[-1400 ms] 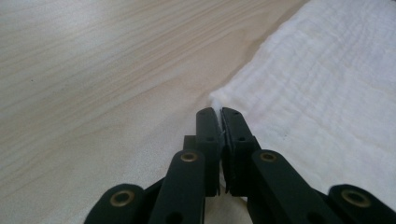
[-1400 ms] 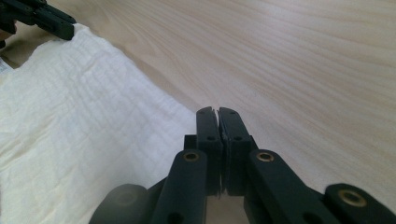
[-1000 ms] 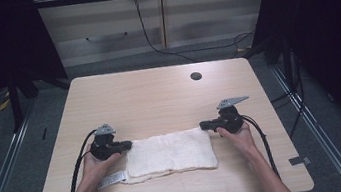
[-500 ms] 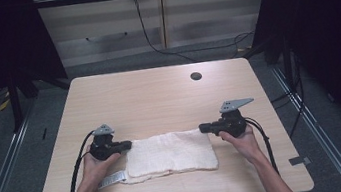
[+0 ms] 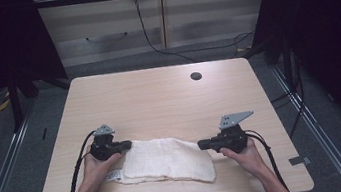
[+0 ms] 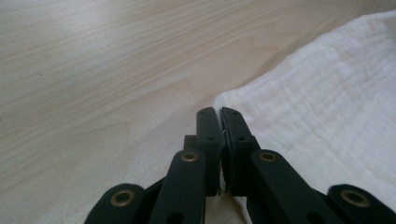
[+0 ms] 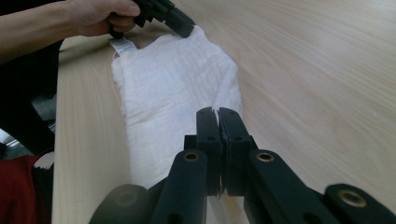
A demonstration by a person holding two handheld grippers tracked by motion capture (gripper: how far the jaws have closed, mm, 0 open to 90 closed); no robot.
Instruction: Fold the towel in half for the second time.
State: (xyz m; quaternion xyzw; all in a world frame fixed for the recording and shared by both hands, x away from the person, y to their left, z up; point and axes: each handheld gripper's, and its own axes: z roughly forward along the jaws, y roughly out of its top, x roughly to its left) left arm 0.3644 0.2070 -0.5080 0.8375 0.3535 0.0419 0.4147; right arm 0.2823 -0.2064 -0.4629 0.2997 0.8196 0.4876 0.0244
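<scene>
Scene: I work a white cloth (image 5: 165,159) lying folded at the near edge of the wooden table (image 5: 158,97), a handheld gripper at each end of it.

Left gripper: the left gripper (image 5: 126,144) sits at the cloth's far-left corner; in the left gripper view its jaws are pressed together with a thin sliver of fabric between the tips, so I judge it clamped on that corner.

Right gripper: the right gripper (image 5: 201,145) is at the cloth's right end; in the right gripper view the jaws are closed tight and a wisp of white edge shows at their tips, so I read this as a pinch on the cloth, though the bite is slight.

Step in hand: I judge both corners gripped, the cloth ready to be lifted or drawn for a fold or a spread.

Next move: it calls for both hands rising together and evenly, keeping the far edge taut; the thin right-hand bite could slip.

What the views add: the right gripper view shows a small label (image 7: 122,45) at the cloth's left end beside the person's left hand (image 7: 98,16); the high view gives the table's cable hole (image 5: 196,76) far off and the cloth's whole outline; the left gripper view alone gives the crinkled weave up close.
</scene>
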